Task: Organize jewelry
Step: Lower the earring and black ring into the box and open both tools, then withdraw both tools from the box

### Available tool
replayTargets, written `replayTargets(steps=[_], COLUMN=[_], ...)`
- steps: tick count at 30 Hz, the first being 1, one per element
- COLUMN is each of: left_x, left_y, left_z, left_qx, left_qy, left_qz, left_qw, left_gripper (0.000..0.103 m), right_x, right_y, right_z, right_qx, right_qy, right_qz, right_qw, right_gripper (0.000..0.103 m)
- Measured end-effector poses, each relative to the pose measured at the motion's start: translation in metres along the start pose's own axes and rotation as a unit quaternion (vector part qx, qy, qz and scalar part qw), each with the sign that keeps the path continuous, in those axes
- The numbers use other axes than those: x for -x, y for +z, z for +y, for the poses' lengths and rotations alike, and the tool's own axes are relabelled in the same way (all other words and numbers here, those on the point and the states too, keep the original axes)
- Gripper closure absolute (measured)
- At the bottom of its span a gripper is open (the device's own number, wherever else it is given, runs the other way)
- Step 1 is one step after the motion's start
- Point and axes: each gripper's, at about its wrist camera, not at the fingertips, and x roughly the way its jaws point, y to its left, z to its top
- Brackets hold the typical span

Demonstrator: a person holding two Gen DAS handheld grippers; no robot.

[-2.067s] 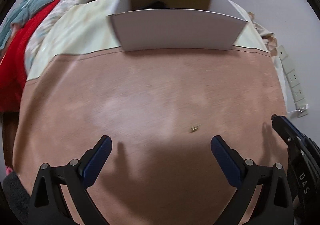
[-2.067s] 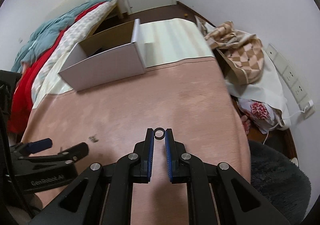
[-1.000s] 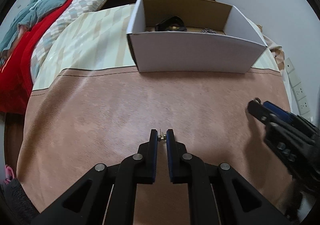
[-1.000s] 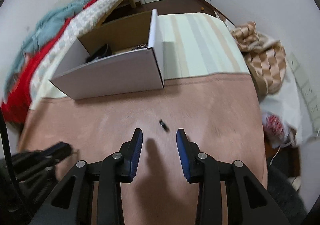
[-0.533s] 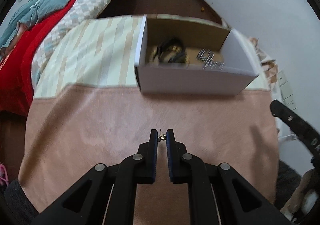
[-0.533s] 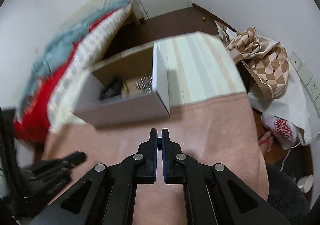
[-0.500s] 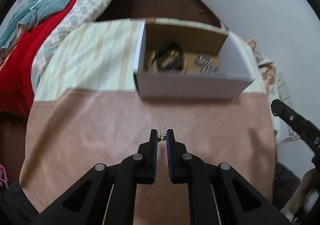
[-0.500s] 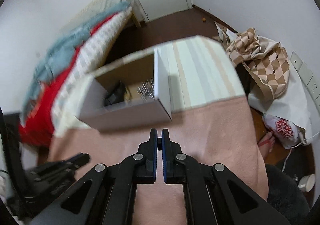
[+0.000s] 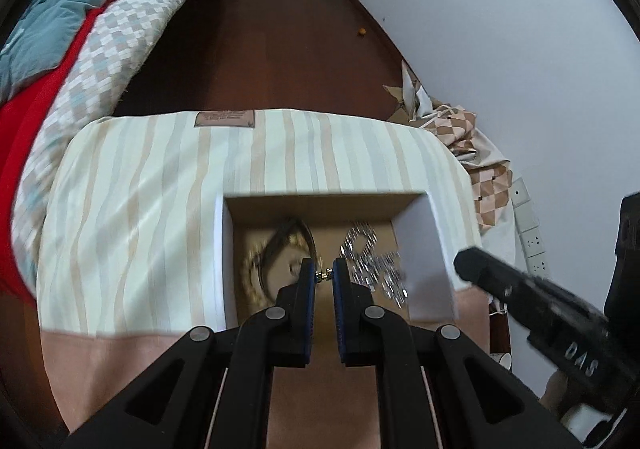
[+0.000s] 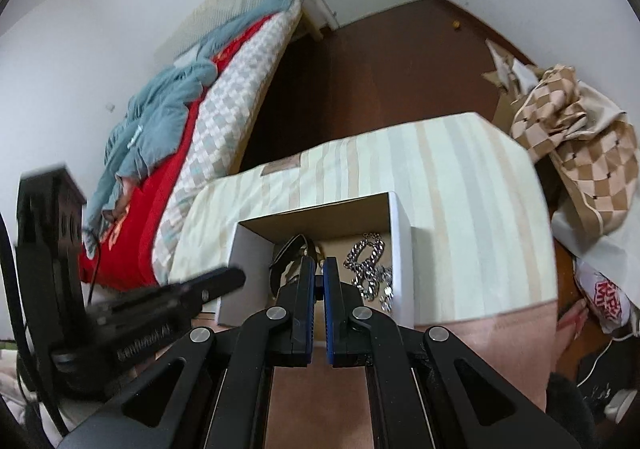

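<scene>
My left gripper (image 9: 324, 275) is shut on a small gold earring (image 9: 324, 273) and holds it above the open white cardboard box (image 9: 432, 249). My right gripper (image 10: 318, 277) is shut on a small dark ring (image 10: 318, 281), also above the box (image 10: 402, 249). Inside the box lie a silver chain (image 9: 372, 265), also in the right wrist view (image 10: 368, 265), and a dark band with a gold piece (image 9: 280, 249). The right gripper shows at the right of the left wrist view (image 9: 520, 297); the left gripper shows at the left of the right wrist view (image 10: 192, 289).
The box stands on a striped cream cloth (image 9: 140, 217) over a table with a pink-brown top (image 9: 120, 369). A bed with red and teal bedding (image 10: 160, 137) is on the left. A checkered bag (image 10: 580, 137) and wall sockets (image 9: 532, 233) are on the right.
Both grippers closed on their pieces, the left on the earring and the right on the ring, lifted from the table and moved forward over the box.
</scene>
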Motion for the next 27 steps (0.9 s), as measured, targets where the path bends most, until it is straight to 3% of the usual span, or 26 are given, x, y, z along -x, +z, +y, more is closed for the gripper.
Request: replayTargets(steps=[7,8,10,11,12,14,19,21,27], left_x=[-0.024,-0.025,-0.021,-0.019,-0.016,-0.008,0.009,0.016,0.037], left_y=[0.025,0.028,0.029,0.029,0.029,0.026,0.014,0.005,-0.024], left_z=[0.015,0.018,0.021,0.022,0.024,0.029,0.039,0.04,0.034], left_qx=[0.025,0.029,0.028,0.026,0.026,0.03,0.032,0.03,0.012], left_qy=[-0.021,-0.018,-0.007,0.003,0.011,0.026,0.073,0.09,0.146], left_qz=[0.037,0.038,0.032,0.028,0.025,0.01,-0.006,-0.012,-0.033], left_qw=[0.9988,0.9987,0.9991,0.9993,0.9993,0.9992,0.9968,0.9954,0.9886], left_gripper=[0.095,0.093,0.087,0.074,0.054,0.034,0.027,0.017,0.002], right_x=[-0.041,-0.044,-0.047,-0.047,-0.047,-0.043,-0.024,-0.01,0.018], right_y=[0.018,0.02,0.02,0.02,0.021,0.019,0.013,0.009,-0.003], right_z=[-0.002,-0.002,-0.004,-0.004,-0.005,-0.004,0.0,0.002,0.021], right_qx=[-0.011,-0.014,-0.018,-0.021,-0.024,-0.022,-0.013,-0.003,0.051], right_qy=[0.019,0.021,0.018,0.02,0.022,0.012,-0.022,-0.051,-0.174], right_qz=[0.056,0.063,0.067,0.07,0.071,0.066,0.051,0.037,0.008], right_qw=[0.998,0.998,0.997,0.997,0.997,0.997,0.998,0.998,0.983], right_gripper=[0.098,0.096,0.082,0.069,0.065,0.065,0.064,0.049,0.003])
